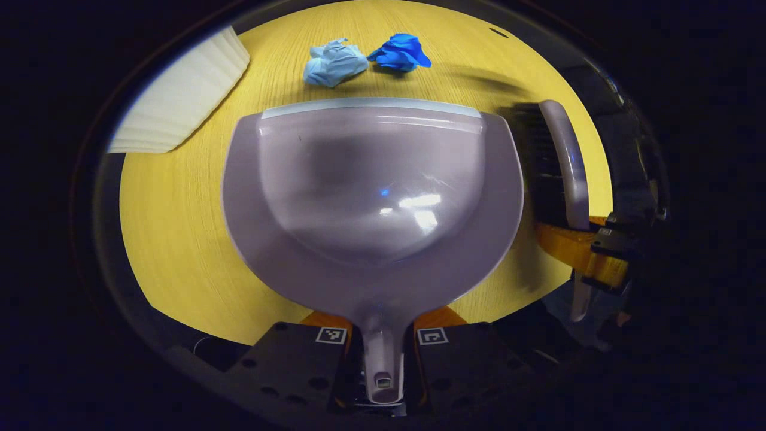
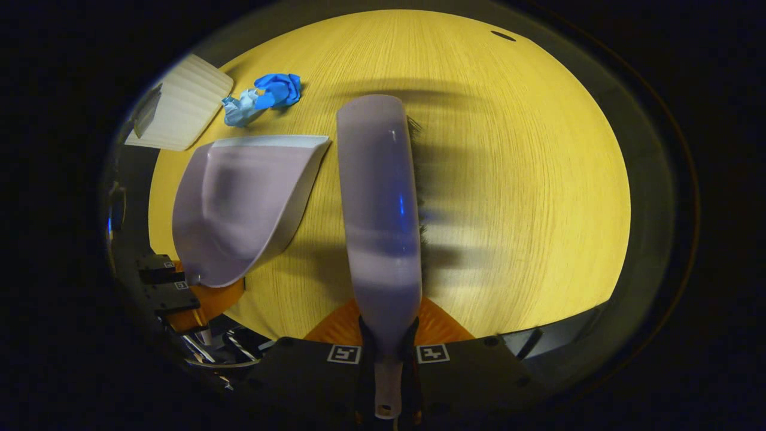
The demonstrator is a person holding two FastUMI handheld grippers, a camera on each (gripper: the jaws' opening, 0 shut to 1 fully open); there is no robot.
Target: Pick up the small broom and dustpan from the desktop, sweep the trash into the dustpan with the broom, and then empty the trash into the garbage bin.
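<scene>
My left gripper [image 1: 383, 341] is shut on the handle of the lilac dustpan [image 1: 371, 197], whose pale front lip points at two crumpled wads on the yellow table: a light blue wad [image 1: 333, 63] and a dark blue wad [image 1: 400, 52]. In the right gripper view, my right gripper [image 2: 388, 350] is shut on the handle of the lilac broom [image 2: 377, 203], its dark bristles facing right. The broom [image 1: 562, 161] lies right of the dustpan in the left gripper view, and the right gripper [image 1: 604, 257] holds it there. The dustpan [image 2: 239, 203] and both wads [image 2: 263, 97] sit left of the broom.
A white ribbed bin [image 1: 179, 96] stands at the table's far left, close to the wads; it is also seen as the bin [image 2: 179, 111] in the right gripper view. The yellow table [image 2: 514, 179] stretches wide to the right of the broom. A small dark slot [image 2: 502, 36] marks its far edge.
</scene>
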